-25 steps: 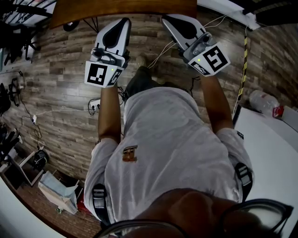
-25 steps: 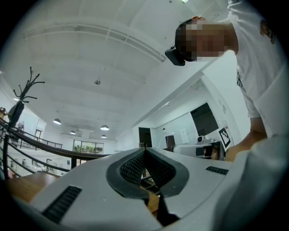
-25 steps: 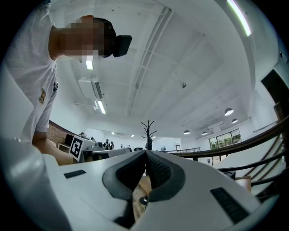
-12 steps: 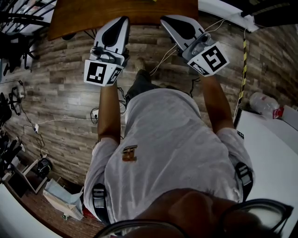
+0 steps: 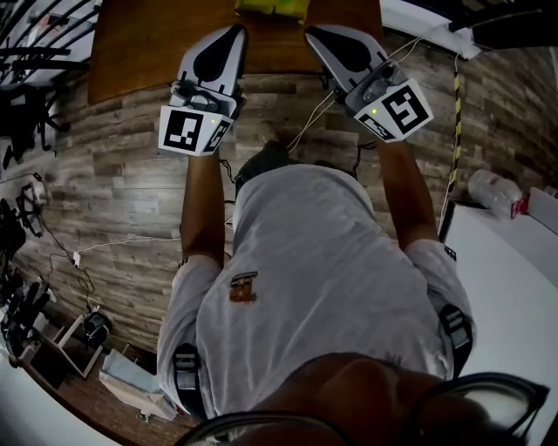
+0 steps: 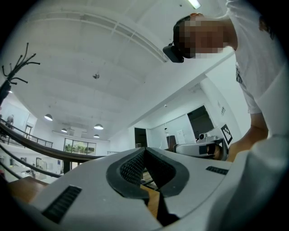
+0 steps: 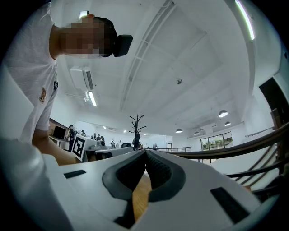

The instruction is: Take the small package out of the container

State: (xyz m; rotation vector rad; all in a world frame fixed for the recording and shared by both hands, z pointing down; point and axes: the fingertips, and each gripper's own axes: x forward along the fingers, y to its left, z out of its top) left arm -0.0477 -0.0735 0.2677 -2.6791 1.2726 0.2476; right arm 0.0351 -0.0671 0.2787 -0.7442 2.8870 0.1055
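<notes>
The left gripper (image 5: 234, 33) and right gripper (image 5: 314, 35) hover at the wooden table's (image 5: 148, 43) near edge, jaws pressed together on nothing. A yellow-green item (image 5: 272, 8) on the table's far side may be the container. The small package is unseen, but it is probably light and crushable, best pinched by an edge.

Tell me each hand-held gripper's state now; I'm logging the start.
Left hand-held gripper: closed, empty.
Right hand-held gripper: closed, empty.

Big open work hall, like lab: high white ceiling (image 7: 180, 54), round hanging lamps (image 7: 222, 113), wood floor (image 5: 122, 200) with loose cables (image 5: 131, 242), group of people (image 7: 92, 134) far off
</notes>
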